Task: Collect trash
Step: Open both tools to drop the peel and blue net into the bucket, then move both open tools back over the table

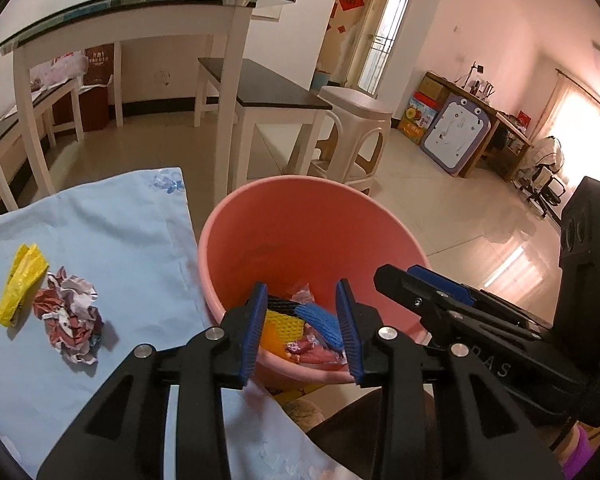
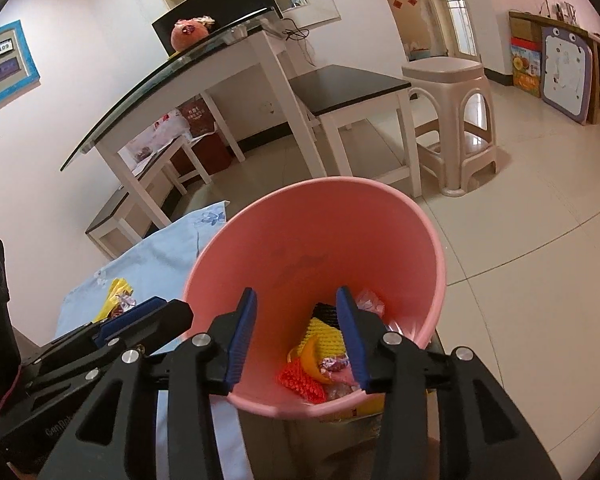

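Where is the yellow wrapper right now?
In the left wrist view, the yellow wrapper lies far left on the blue cloth, beside the crumpled paper.

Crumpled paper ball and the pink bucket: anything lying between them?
Nothing: in the left wrist view, only bare blue cloth separates the crumpled paper ball from the pink bucket.

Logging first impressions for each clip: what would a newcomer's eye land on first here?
The pink bucket fills the middle of both views, with yellow, blue and red scraps at its bottom. Both the left hand-held gripper and the right hand-held gripper hang over its rim with jaws apart and nothing between them. To the left, a crumpled paper ball and a yellow wrapper lie on the light blue cloth.
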Demonstrator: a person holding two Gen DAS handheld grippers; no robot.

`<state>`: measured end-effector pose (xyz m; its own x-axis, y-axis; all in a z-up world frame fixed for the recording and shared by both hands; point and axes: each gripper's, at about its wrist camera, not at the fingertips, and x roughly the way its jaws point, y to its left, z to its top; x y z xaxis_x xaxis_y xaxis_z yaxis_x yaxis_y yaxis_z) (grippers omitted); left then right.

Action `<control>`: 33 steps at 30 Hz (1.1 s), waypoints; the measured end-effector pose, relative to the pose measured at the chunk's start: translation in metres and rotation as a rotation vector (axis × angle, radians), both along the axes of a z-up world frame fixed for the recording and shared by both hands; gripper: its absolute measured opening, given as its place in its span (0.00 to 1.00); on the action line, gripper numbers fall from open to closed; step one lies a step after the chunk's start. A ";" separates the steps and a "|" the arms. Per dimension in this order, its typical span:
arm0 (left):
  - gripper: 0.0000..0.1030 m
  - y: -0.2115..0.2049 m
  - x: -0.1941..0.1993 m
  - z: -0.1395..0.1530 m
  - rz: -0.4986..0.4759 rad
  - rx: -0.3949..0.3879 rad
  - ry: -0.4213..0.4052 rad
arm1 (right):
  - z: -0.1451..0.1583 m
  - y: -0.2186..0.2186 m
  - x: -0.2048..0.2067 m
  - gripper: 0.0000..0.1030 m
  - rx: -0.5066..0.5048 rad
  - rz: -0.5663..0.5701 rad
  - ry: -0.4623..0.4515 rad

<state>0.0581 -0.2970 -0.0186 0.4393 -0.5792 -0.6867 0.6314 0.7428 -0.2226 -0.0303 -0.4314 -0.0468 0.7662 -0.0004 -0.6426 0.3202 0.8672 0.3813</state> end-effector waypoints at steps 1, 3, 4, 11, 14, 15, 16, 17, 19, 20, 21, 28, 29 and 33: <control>0.35 0.002 -0.002 0.001 0.000 0.000 -0.003 | 0.001 0.001 -0.001 0.42 -0.001 0.002 -0.001; 0.35 0.006 -0.005 0.003 0.003 0.004 -0.008 | 0.004 0.006 -0.003 0.44 -0.004 0.006 -0.003; 0.35 0.008 -0.006 0.003 0.008 0.007 -0.008 | 0.005 0.008 -0.004 0.45 -0.006 0.007 -0.003; 0.35 0.030 -0.016 0.009 0.042 0.008 -0.017 | 0.017 0.027 -0.012 0.48 -0.024 0.034 -0.014; 0.35 0.039 -0.021 0.012 0.058 0.012 -0.023 | 0.022 0.036 -0.016 0.50 -0.035 0.046 -0.019; 0.35 0.044 -0.022 0.012 0.065 0.013 -0.026 | 0.023 0.040 -0.016 0.50 -0.039 0.051 -0.021; 0.35 0.047 -0.023 0.013 0.074 0.016 -0.028 | 0.024 0.044 -0.017 0.50 -0.044 0.057 -0.021; 0.35 0.052 -0.025 0.013 0.087 0.024 -0.031 | 0.025 0.048 -0.018 0.51 -0.047 0.062 -0.020; 0.35 0.058 -0.027 0.013 0.105 0.036 -0.033 | 0.027 0.056 -0.018 0.51 -0.051 0.075 -0.018; 0.35 0.063 -0.029 0.013 0.117 0.041 -0.033 | 0.028 0.062 -0.018 0.51 -0.052 0.084 -0.017; 0.35 0.067 -0.030 0.014 0.127 0.043 -0.030 | 0.028 0.066 -0.018 0.51 -0.054 0.093 -0.016; 0.35 0.099 -0.033 0.008 0.191 0.067 -0.023 | 0.029 0.093 -0.014 0.51 -0.060 0.147 -0.007; 0.35 0.104 -0.032 0.007 0.202 0.070 -0.019 | 0.028 0.097 -0.013 0.51 -0.047 0.158 -0.007; 0.35 0.120 -0.030 0.003 0.240 0.074 -0.006 | 0.025 0.111 -0.010 0.52 -0.035 0.186 0.003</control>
<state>0.0276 -0.1770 -0.0160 0.5625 -0.4059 -0.7203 0.4358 0.8859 -0.1589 -0.0403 -0.3204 -0.0223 0.7535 0.1192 -0.6466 0.1536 0.9243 0.3494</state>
